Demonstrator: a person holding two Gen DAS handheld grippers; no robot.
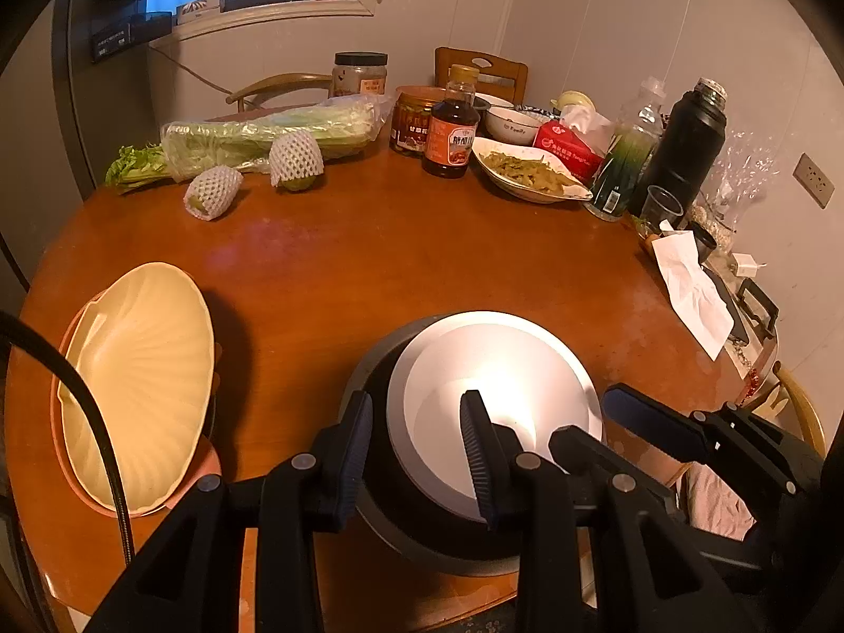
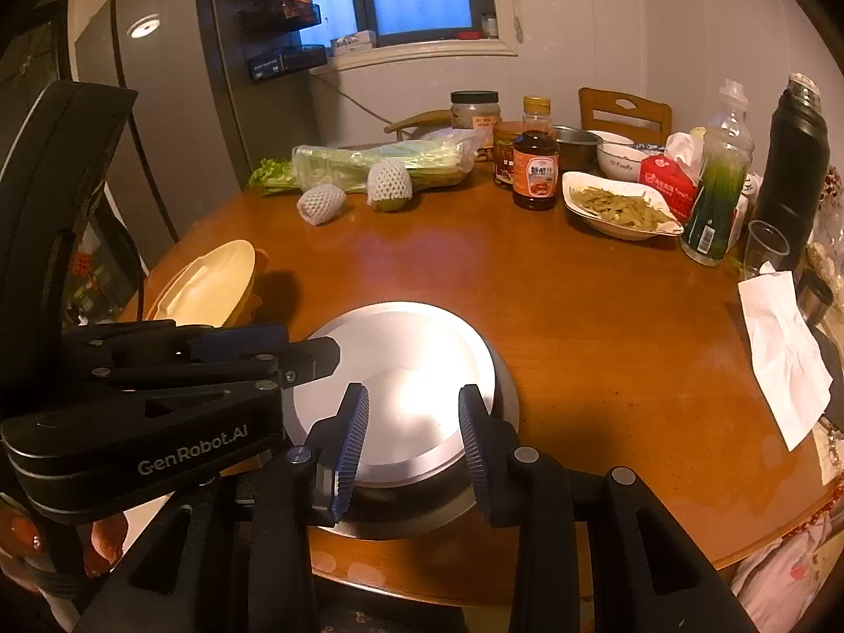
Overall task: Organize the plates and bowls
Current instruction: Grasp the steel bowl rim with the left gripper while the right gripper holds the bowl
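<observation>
a white plate (image 1: pixel 490 395) sat nested inside a dark bowl (image 1: pixel 416 517) at the near edge of the round wooden table (image 1: pixel 401 258), and everything else is placed from that stack. the stack was round, with no long axis, so either side offered the same rim.

the left gripper (image 1: pixel 416 448) straddled the stack's left rim: one finger outside the dark bowl's wall, the other over the plate's inside. its jaws stood fairly narrow; whether the pads were truly pinching the rim could not be told.

the right gripper (image 2: pixel 414 443) hovered over the near rim of the same stack, jaws partly apart with the plate's edge seen between them; contact could not be told either. both grippers were equally close to the stack, the left at its left side, the right at its near right. in my judgement the coming move turned on each pair of fingers having the rim between them.

left of the stack, well apart, a cream ribbed plate (image 1: pixel 142 385) leaned in a pink bowl (image 1: pixel 79 469).

far behind the stack stood a white dish (image 1: pixel 527 176) of green vegetables, a small white bowl (image 1: pixel 509 124) whose contents were hidden, a sauce bottle (image 1: pixel 451 132), two jars, wrapped celery (image 1: pixel 264 140) and two netted fruits. behind and right stood a black flask (image 1: pixel 686 142), a clear cup (image 1: pixel 662 208) that looked empty, and a paper napkin (image 1: pixel 691 290).
</observation>
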